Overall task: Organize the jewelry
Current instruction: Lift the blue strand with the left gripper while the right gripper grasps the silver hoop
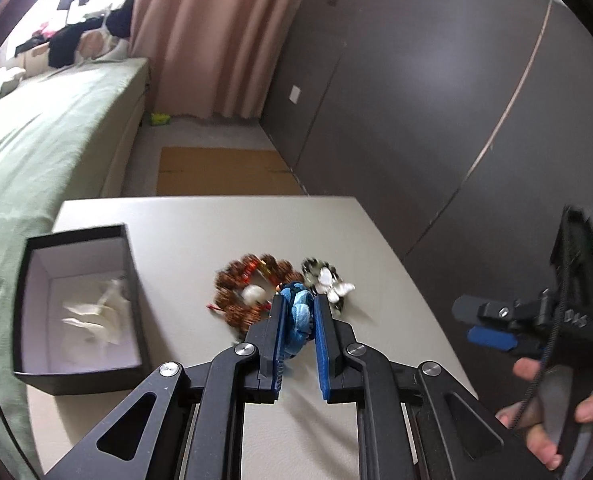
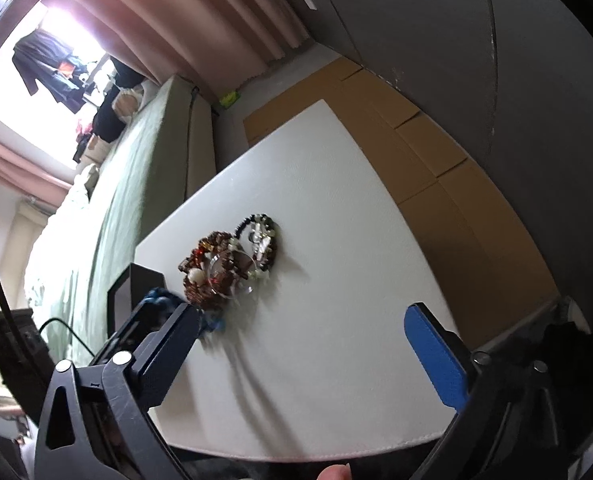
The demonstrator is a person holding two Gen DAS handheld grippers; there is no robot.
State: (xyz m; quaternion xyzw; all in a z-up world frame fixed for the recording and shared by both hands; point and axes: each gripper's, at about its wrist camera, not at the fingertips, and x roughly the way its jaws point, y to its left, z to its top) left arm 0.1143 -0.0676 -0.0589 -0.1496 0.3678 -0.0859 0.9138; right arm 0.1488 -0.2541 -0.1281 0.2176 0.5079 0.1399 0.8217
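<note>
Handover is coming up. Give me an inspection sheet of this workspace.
Surface: white table, mostly bare.
Job's things: black box, open, white paper inside; blue bracelet in the left gripper; brown bracelet and black-and-white bracelet side by side on the table, a clear ring overlapping both.
Clutter: nothing seen on the table.
Grippers: left gripper shut on the blue bracelet; right gripper open, empty.
Cables: a black cable on the right gripper.
Surroundings: green bed, pink curtain, cardboard on the floor.
</note>
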